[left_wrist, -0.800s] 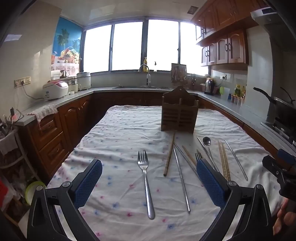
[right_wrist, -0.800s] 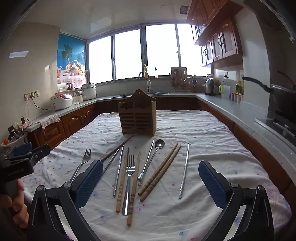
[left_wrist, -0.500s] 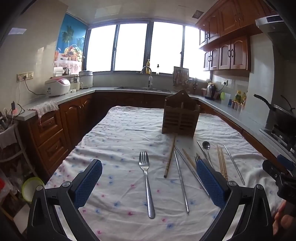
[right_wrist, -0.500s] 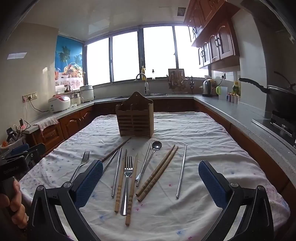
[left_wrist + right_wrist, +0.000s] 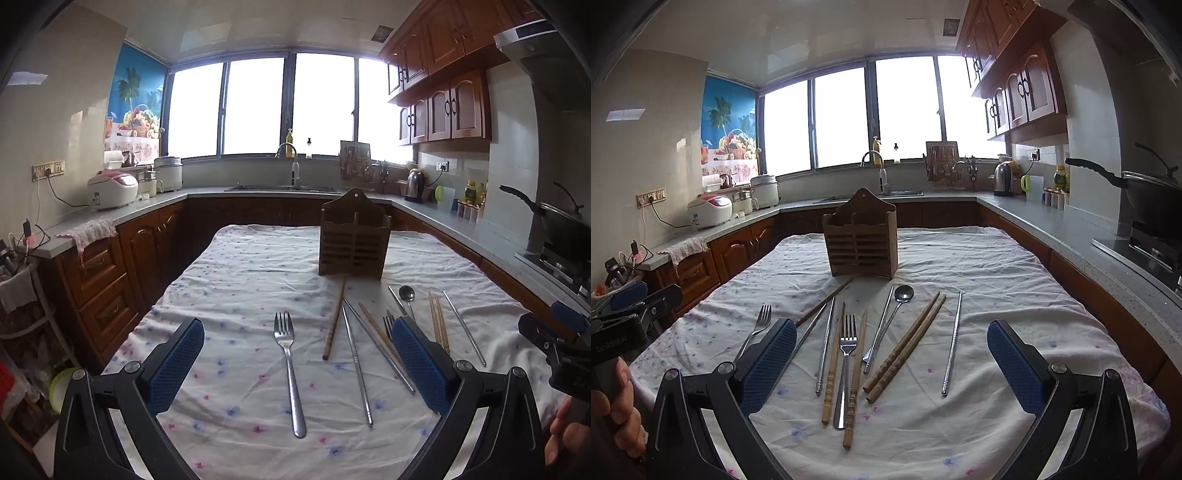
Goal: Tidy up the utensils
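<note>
- The left gripper [image 5: 297, 363], black-framed with blue dimpled pads [image 5: 176, 363], stands wide open at the bottom of its own view, holding and touching nothing; its fingers hang above the cloth.
- The right gripper [image 5: 892, 363], same build, is likewise spread fully apart and empty, low in its own view.
- Between the left pads lies a shiny steel fork with a long slim handle [image 5: 289, 369], tines pointing away, alone on the cloth.
- Right of it in the left view: a brown round wooden chopstick [image 5: 334, 321] whose far end reaches the foot of the holder, then a thin steel chopstick [image 5: 356, 365].
- Centre of the right view: a second steel fork [image 5: 845, 365] flanked by two pale turned wooden chopsticks [image 5: 833, 363], touching or nearly so.
- Further right there, a steel spoon with a round bowl [image 5: 892, 321], a darker wooden chopstick pair [image 5: 905, 349] lying side by side, and a lone steel chopstick [image 5: 952, 343] well apart.
- The brown slatted wooden utensil holder [image 5: 862, 243], with a peaked back and a hanging hole, stands upright mid-frame beyond the cutlery.
- All rests on a wrinkled white cloth with small blue and pink flecks [image 5: 997, 269].
</note>
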A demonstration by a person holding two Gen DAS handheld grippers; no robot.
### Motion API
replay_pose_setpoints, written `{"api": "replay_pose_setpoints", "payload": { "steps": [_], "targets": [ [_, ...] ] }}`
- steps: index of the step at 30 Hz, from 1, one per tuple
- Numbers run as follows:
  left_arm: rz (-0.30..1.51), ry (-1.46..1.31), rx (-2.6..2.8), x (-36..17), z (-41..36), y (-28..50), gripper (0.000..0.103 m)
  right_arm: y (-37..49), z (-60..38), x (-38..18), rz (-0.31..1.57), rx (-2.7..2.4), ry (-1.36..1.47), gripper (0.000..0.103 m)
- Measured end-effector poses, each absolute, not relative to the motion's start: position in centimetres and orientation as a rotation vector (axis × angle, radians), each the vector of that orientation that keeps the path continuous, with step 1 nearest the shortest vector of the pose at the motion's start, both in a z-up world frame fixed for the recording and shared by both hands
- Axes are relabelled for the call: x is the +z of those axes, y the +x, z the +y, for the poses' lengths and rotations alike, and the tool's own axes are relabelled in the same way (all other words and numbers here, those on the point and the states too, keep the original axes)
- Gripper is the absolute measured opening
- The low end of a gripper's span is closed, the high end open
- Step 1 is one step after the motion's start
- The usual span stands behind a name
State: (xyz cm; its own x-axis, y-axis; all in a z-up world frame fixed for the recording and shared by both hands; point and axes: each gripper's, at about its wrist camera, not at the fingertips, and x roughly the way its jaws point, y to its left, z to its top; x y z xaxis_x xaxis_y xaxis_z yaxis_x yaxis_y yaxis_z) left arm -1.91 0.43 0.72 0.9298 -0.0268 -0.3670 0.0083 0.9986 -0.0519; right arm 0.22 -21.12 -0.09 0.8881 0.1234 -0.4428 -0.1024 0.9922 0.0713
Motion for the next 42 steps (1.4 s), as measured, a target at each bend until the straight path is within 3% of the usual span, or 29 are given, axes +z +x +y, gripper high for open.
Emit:
{"api": "replay_pose_setpoints", "payload": {
  "steps": [42],
  "targets": [
    [0.363, -0.046, -0.03, 1.08, 0.09, -2.42, 0.102, -0.62, -21.12, 0.37, 0.45, 0.122, 0.059, 0.103]
  ]
}}
